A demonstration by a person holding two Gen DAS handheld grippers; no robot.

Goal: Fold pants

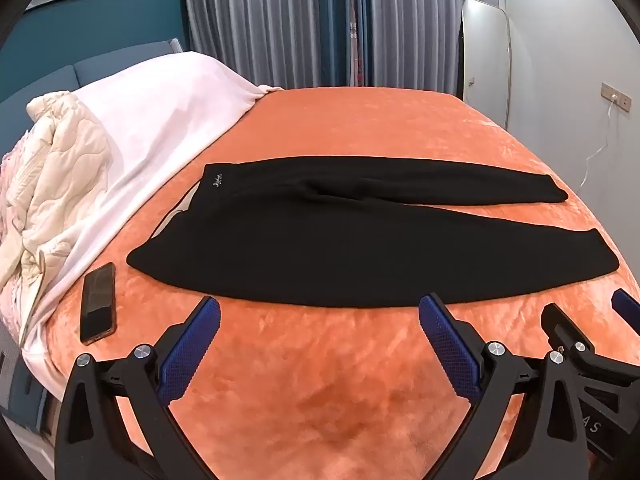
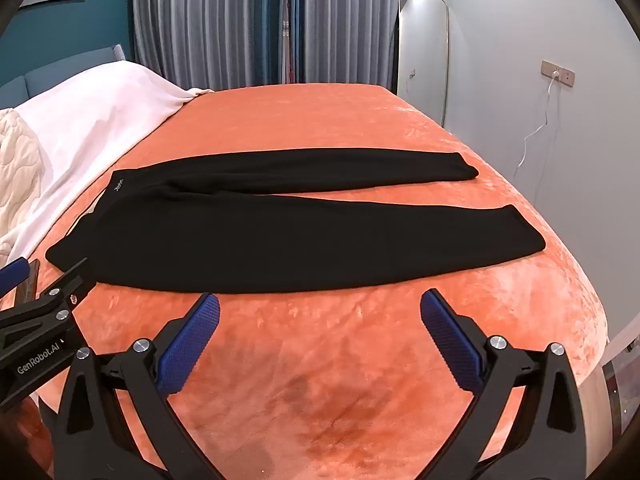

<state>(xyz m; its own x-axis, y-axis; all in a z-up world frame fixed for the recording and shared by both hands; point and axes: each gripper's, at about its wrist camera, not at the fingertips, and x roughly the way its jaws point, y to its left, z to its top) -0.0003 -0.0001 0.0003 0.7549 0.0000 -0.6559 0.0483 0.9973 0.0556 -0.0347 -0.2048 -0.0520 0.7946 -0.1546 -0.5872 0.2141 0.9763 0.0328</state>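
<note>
Fingers of both grippers, left (image 1: 319,314) and right (image 2: 320,310), stand wide apart, empty, above the orange bed (image 1: 320,380). Pants (image 1: 360,248) lie flat, unfolded, just ahead. Folding hasn't begun; next likely calls for pinching the near leg's edge.

Black pants (image 1: 320,248) lie flat, unfolded, legs spread apart rightward on orange bedspread (image 1: 360,128).

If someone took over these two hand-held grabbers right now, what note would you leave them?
Left gripper: fingers open, empty, above the orange blanket.
Right gripper: the same, beside it.
Black pants: flat across the bed, waistband toward the white sheet, legs spread apart to the right.
Phone: by the waistband end.
Done: pants laid out.
Left: every fold.
</note>
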